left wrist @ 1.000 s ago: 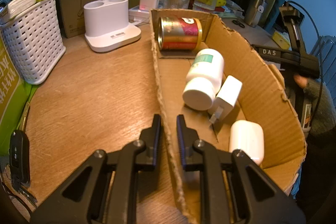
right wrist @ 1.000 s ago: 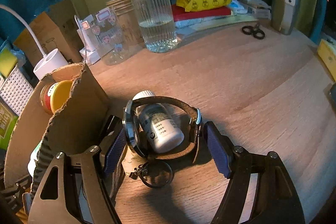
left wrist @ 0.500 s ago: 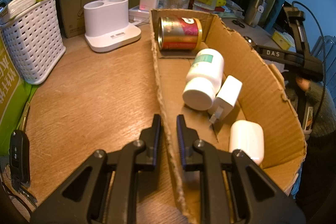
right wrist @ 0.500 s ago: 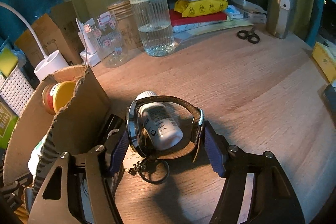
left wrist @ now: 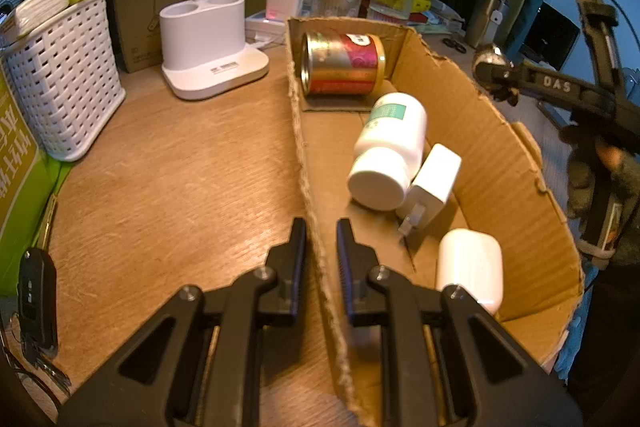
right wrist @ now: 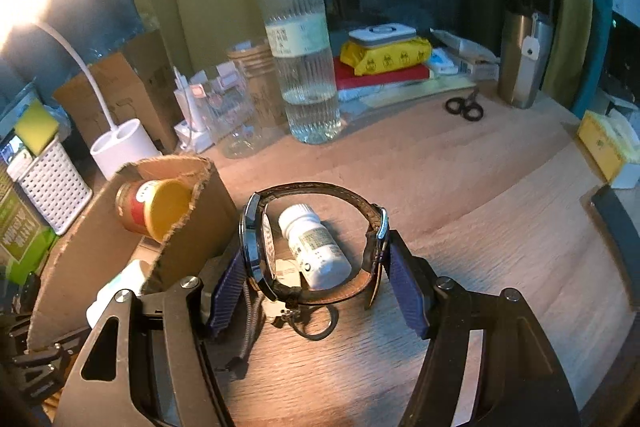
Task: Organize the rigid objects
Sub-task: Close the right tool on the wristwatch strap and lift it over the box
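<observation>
Our right tongs [right wrist: 320, 259] have lifted the watch [right wrist: 316, 243] up off the table [right wrist: 460, 187] since a moment ago, so now we can carry it to the cardboard box [right wrist: 120, 227] just to their left. They are clenched on the watch, one pad on its face, one on its strap. A little white bottle [right wrist: 316, 251] lies below the watch. Our left tongs [left wrist: 320, 239] have not moved; they pinch the box's near wall [left wrist: 308, 187], almost shut.
</observation>
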`<state>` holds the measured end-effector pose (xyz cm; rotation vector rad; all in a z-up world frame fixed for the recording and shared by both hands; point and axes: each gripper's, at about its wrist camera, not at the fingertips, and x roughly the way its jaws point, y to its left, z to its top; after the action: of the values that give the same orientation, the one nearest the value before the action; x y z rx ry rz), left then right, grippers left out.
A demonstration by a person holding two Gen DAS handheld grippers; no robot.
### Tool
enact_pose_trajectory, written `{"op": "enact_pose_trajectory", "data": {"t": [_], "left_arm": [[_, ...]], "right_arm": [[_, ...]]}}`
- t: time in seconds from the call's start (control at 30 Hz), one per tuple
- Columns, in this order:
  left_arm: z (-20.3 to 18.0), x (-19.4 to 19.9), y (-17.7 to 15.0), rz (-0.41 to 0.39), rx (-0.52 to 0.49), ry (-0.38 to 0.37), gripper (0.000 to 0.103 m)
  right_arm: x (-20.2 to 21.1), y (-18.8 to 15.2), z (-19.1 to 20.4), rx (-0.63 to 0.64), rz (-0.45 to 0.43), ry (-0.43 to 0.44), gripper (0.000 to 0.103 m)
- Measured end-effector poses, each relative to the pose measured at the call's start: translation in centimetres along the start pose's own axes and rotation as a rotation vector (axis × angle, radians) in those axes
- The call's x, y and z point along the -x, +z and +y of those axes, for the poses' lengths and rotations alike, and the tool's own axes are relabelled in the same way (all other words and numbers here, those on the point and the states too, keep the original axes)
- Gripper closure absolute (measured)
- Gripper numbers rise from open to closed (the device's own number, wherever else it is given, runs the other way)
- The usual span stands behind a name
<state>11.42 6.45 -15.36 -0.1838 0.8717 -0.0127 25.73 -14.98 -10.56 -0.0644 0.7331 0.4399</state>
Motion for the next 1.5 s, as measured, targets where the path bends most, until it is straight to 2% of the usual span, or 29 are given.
{"op": "enact_pose_trajectory", "data": {"t": [0.8, 1.1, 1.43, 1.5], "left_arm": [[0.0, 0.0, 0.0, 0.0, 0.0, 0.0, 0.087], [0.0, 0.0, 0.0, 0.0, 0.0, 0.0, 0.087], [0.0, 0.0, 0.0, -0.001, 0.0, 0.0, 0.087], [0.1, 0.0, 0.0, 0.0, 0.007, -0.003, 0.087]], "right_arm": [[6.6, 1.3, 7.7, 0.178, -0.126, 0.058, 0.033], [6.5, 0.6, 10.9, 0.249, -0.116, 0.111, 0.033], [4.6, -0.6, 15.4, 0.343, -0.06, 0.178, 0.034], [4.2, -0.8, 15.8, 0.349, -0.05, 0.169, 0.034]]}}
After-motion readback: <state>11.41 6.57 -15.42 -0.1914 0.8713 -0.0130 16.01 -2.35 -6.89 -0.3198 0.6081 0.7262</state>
